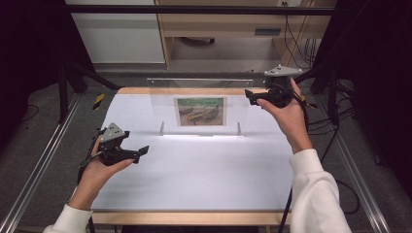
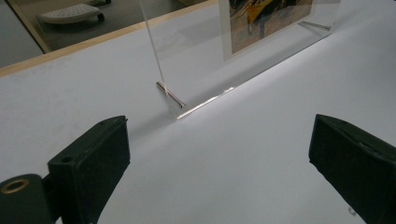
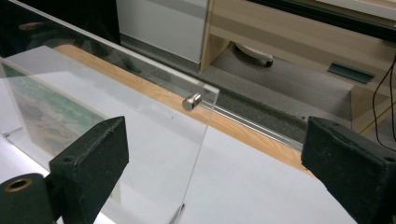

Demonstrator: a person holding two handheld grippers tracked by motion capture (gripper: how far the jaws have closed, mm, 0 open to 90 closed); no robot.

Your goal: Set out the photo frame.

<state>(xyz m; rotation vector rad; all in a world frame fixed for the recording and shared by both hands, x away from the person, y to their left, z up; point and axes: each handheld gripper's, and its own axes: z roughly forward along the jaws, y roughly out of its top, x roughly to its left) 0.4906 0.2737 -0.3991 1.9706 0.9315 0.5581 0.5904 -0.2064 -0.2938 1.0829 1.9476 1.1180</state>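
Lower left of the high view: left tongs (image 1: 141,151) in a hand with a white cuff, hovering over the white bench (image 1: 204,179), spread wide and pinching nothing, tips aimed toward frame centre. From the left gripper view, both black jaws apart at the bottom corners, bare white surface between them, and past them the near lower corner of the clear acrylic frame (image 2: 196,56) standing on a small metal peg (image 2: 170,94), well apart from the jaws. Mid-frame in the high view, upright on the bench: the acrylic frame (image 1: 200,104), with a landscape print (image 1: 200,111) sandwiched at its middle. Upper right of the high view: right tongs (image 1: 248,94) held at the frame's top right corner, spread. In the right gripper view, the frame's edge (image 3: 201,135) upright between the wide-set jaws, clear of both, a metal stud (image 3: 191,101) near its top corner. Farther back: wooden bench edge (image 3: 252,133), then light wooden furniture (image 1: 218,24) along the top.
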